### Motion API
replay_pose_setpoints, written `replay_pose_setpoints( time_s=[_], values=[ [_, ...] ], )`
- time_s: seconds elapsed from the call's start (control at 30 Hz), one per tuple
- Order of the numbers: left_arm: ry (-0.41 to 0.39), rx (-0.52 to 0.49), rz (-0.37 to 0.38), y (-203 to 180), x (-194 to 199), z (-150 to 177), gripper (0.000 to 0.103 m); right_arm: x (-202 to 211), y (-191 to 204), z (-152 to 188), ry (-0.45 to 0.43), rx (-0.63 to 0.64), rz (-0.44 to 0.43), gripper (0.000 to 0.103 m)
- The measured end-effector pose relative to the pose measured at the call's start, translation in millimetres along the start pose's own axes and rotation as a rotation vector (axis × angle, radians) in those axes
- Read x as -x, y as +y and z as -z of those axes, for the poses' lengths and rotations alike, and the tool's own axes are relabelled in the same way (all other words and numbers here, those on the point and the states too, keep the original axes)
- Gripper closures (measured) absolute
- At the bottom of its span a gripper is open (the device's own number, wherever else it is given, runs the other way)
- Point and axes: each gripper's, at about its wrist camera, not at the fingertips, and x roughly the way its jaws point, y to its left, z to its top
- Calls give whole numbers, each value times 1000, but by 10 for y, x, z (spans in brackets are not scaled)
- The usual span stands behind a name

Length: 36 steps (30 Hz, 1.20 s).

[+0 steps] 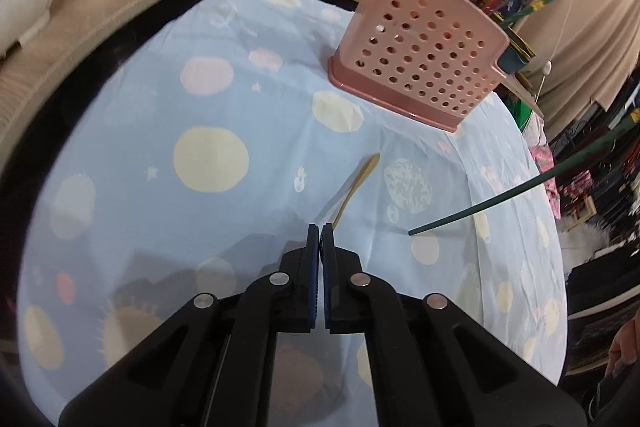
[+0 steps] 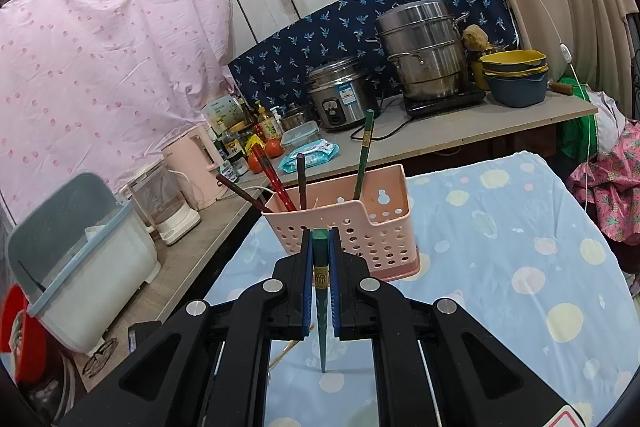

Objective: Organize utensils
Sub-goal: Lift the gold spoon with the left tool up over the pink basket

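A pink perforated utensil holder stands on the blue patterned tablecloth, with several chopsticks upright in it. My left gripper is shut on a thin wooden chopstick that slants forward over the cloth toward the holder. My right gripper is shut on a green chopstick, held upright with its tip on the cloth, just in front of the holder. The same green chopstick enters the left wrist view from the right.
A counter behind the table carries a rice cooker, a steel steamer pot, stacked bowls, bottles, tomatoes and a wipes pack. A kettle and a grey-lidded bin stand at left.
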Motion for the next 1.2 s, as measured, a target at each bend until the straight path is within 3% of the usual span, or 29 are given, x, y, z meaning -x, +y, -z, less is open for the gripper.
replay_pose_setpoints(
  time_s=[0.13,0.47,0.7,0.93,1.2],
  values=[
    [-21,-75,-28,-112,165,11,102,30,17,-16,3,0,-4,96],
    [33,-203,-20,-331,285,235,102,203,174,-225,-74,33,-35,96],
    [9,-196,18,-402,485,256,102,122,256,-133,-43,47,-52,96],
    [-48,-140,37,-330,690,52,102,208,241,69,6,37,-56,96],
    [-110,-161,22,-375,861,-114,101,270,265,252,53,28,-68,96]
  ],
)
